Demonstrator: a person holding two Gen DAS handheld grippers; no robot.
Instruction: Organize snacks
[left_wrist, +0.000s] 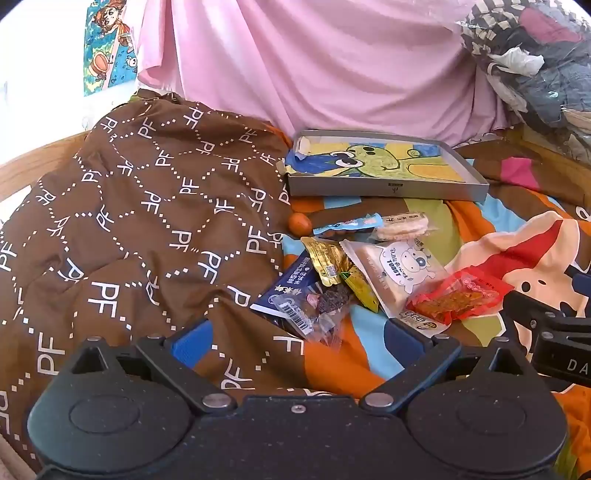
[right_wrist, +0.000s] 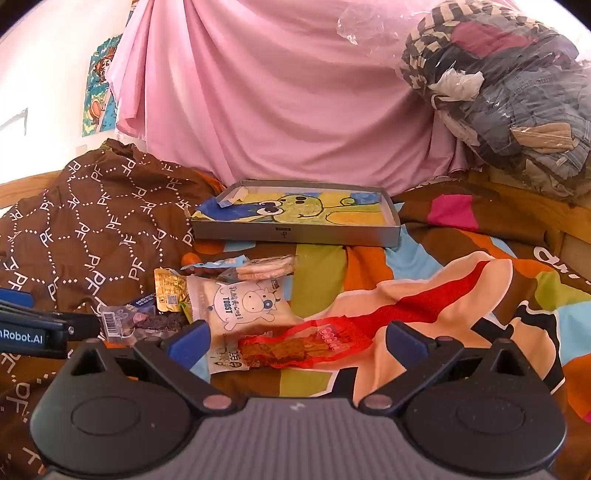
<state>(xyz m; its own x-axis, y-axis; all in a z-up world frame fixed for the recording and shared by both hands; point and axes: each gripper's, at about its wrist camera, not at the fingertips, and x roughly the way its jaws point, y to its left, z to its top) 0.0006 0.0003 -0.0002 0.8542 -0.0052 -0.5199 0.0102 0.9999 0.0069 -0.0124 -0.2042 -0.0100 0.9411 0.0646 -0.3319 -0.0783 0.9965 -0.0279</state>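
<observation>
Right gripper (right_wrist: 297, 341) hung wide apart, empty, the red packet (right_wrist: 306, 345) just ahead between its fingers; left gripper (left_wrist: 297, 339) gaped too. Best approach: drop straight, pinch flat, then carry to the tray (right_wrist: 295, 236) beyond.

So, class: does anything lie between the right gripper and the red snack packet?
Nothing visible does. The right gripper is open, and the red snack packet lies on the bedspread directly ahead, between its fingers.
</observation>
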